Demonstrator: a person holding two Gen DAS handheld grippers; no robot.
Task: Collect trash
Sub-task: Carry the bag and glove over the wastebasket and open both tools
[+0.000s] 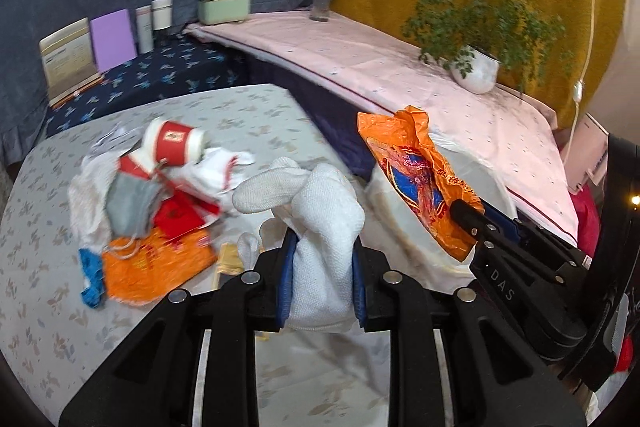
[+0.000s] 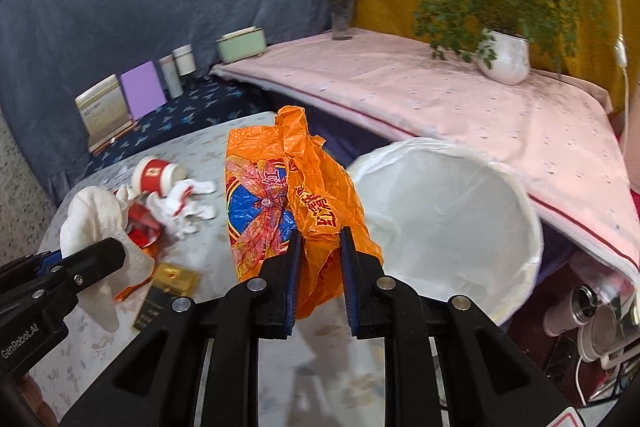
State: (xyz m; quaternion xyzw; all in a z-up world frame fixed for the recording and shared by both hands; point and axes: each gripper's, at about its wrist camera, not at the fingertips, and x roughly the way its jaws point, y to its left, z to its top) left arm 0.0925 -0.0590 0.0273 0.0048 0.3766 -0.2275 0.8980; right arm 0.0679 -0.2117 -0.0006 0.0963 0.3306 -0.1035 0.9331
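Trash pile [image 1: 152,203] lies on the table [image 1: 48,307], bin [image 2: 448,219] to its right

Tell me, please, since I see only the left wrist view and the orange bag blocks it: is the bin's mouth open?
Observer: Yes. In the right wrist view the white-lined bin gapes wide open, and no trash shows inside.
Operator: Thank you. Does the right tool grip the bag squarely?
Observer: Both pads of the right tool press on the orange bag, which stands bunched above them, left of the bin.
Operator: Is anything down beside the bin?
Observer: A metal flask and cups sit low on the right, below the pink-covered ledge.
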